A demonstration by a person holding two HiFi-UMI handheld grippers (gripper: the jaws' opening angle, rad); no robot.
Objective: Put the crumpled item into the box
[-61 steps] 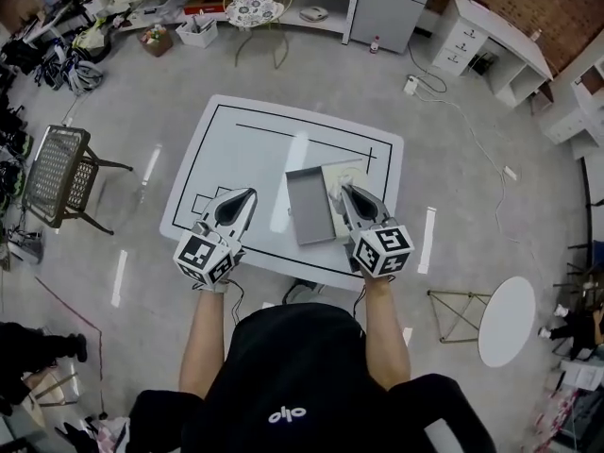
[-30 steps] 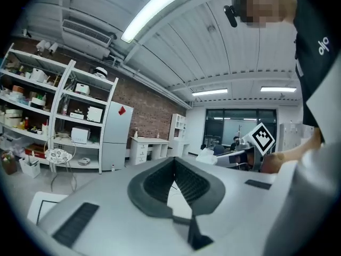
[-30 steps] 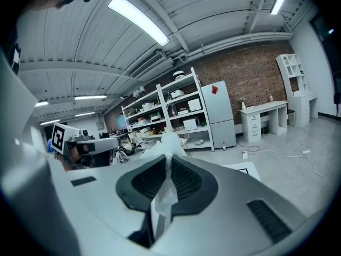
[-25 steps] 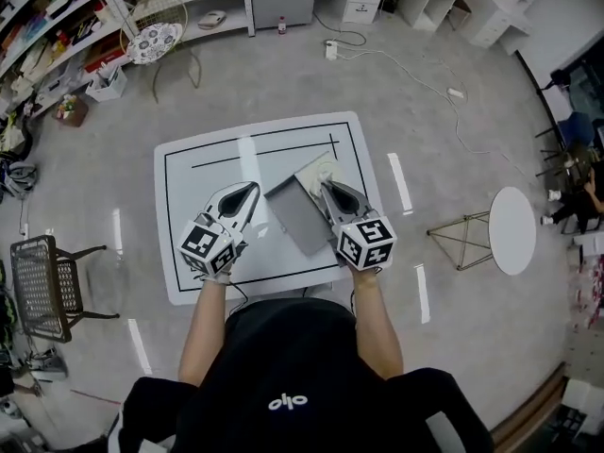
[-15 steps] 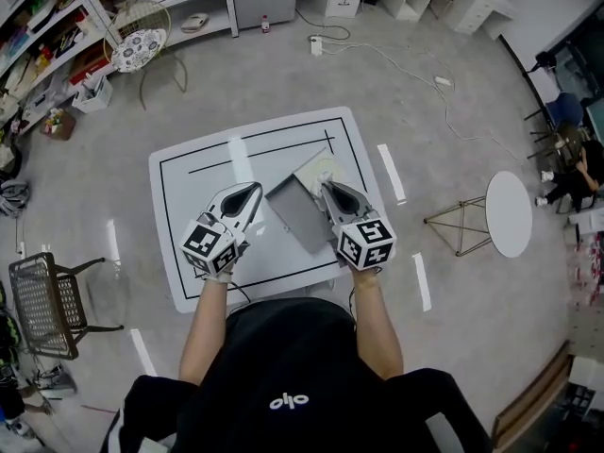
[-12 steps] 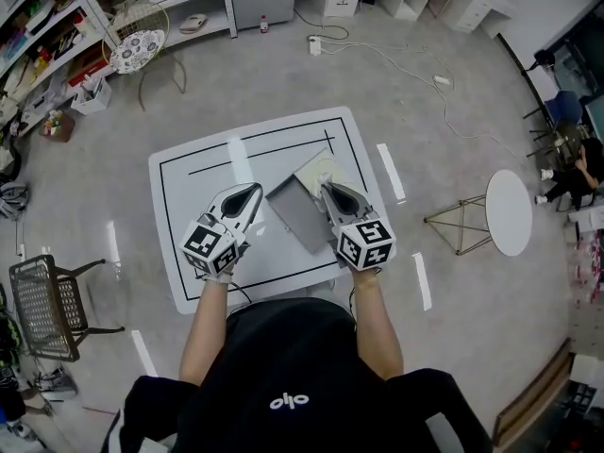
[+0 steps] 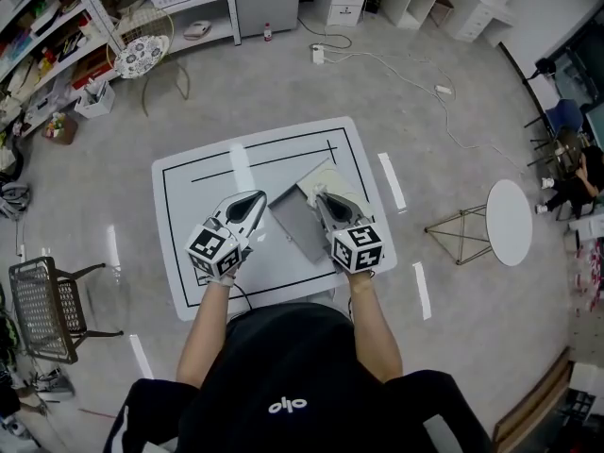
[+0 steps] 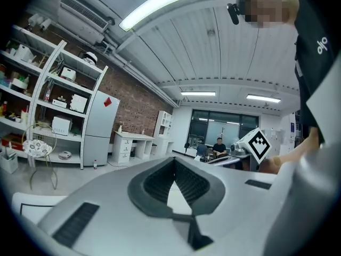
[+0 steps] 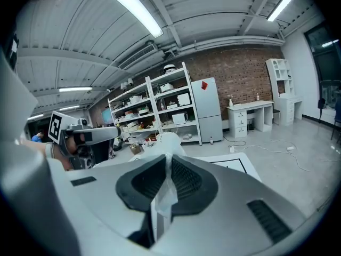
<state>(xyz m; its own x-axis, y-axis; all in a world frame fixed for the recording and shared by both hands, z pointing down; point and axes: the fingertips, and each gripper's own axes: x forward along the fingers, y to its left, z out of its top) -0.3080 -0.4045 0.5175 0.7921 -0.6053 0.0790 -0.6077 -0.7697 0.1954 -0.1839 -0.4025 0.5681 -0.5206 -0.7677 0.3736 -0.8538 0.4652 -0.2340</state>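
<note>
Step in hand: carrying item to box. Right hand-held gripper (image 9: pixel 167 161) clamped on item (image 9: pixel 166 140), thin translucent plastic, wad poking past tips. From head view, its tips sit at edge of open box (image 7: pixel 294 223) on tabletop (image 7: pixel 203 206); item not yet inside, as far as I can tell. Left hand-held gripper (image 8: pixel 175 161) closed, empty, beside box. Next, I'd say: tips over box cavity, lower, part jaws. Light plastic may cling to pads.

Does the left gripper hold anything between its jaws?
No, the left gripper has bare dark pads that meet at the tip, with nothing between them.
</note>
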